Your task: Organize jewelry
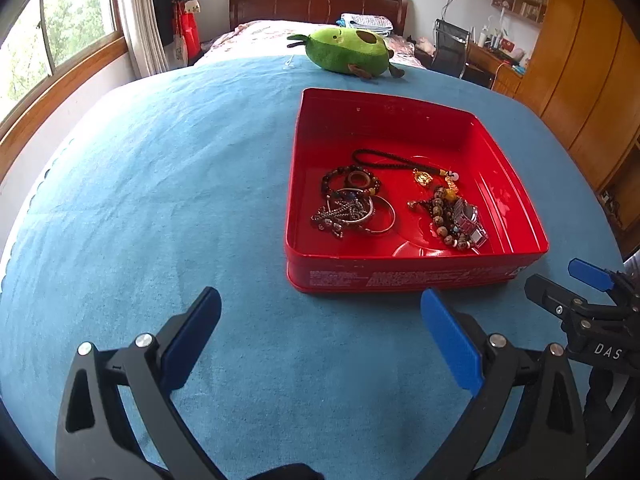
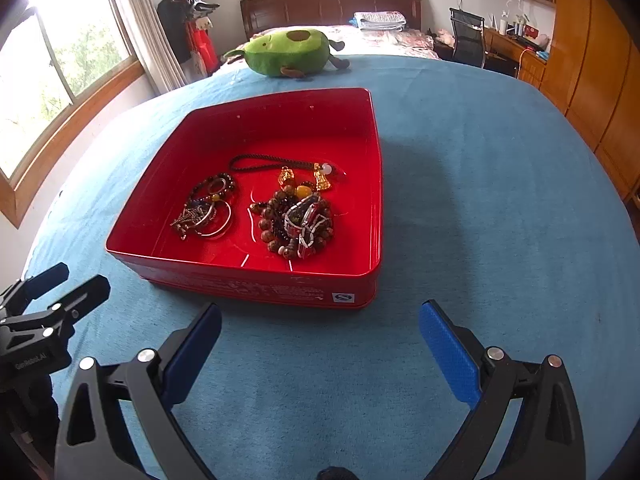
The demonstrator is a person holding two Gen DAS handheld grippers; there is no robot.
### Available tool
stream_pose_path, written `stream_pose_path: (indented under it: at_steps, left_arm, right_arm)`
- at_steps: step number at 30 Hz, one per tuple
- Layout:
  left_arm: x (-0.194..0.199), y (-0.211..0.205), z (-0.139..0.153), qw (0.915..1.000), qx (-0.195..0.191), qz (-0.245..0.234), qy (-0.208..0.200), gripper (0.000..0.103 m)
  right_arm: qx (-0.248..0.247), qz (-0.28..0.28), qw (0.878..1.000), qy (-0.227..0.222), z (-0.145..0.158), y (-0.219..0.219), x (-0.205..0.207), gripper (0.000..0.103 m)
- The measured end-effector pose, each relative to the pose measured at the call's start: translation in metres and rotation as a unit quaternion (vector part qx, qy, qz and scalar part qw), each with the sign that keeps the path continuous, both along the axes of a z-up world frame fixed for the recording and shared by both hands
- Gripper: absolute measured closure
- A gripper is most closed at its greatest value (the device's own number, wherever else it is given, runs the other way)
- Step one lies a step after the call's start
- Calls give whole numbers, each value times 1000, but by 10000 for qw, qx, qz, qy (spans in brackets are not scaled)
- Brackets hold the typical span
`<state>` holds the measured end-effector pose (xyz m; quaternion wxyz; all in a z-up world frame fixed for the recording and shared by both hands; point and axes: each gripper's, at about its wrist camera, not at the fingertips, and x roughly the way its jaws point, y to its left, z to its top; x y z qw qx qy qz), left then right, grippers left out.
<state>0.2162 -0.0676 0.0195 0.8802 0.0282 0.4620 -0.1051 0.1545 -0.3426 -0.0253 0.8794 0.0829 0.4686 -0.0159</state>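
Blue cloth (image 1: pixel 160 200) covers the table. On it sits the red tin (image 1: pixel 416 276) with the jewelry (image 2: pixel 256 204) piled inside, just ahead of both grippers. Left gripper (image 1: pixel 320 336) and right gripper (image 2: pixel 320 340) are wide open, holding nothing. In the right view, the tin sits upper left.

Left gripper (image 1: pixel 320 336) fingers spread wide, right gripper (image 2: pixel 320 340) likewise, both seemingly level, side by side
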Motion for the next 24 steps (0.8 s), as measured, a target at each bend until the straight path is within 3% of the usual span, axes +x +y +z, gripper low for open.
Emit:
stream_pose_path:
  at_steps: [24]
  left_arm:
    - [7,-3,-4,10000,94,15,-19,4]
  right_arm:
    - [-47,-69,9999,136,-8,-3,6,4]
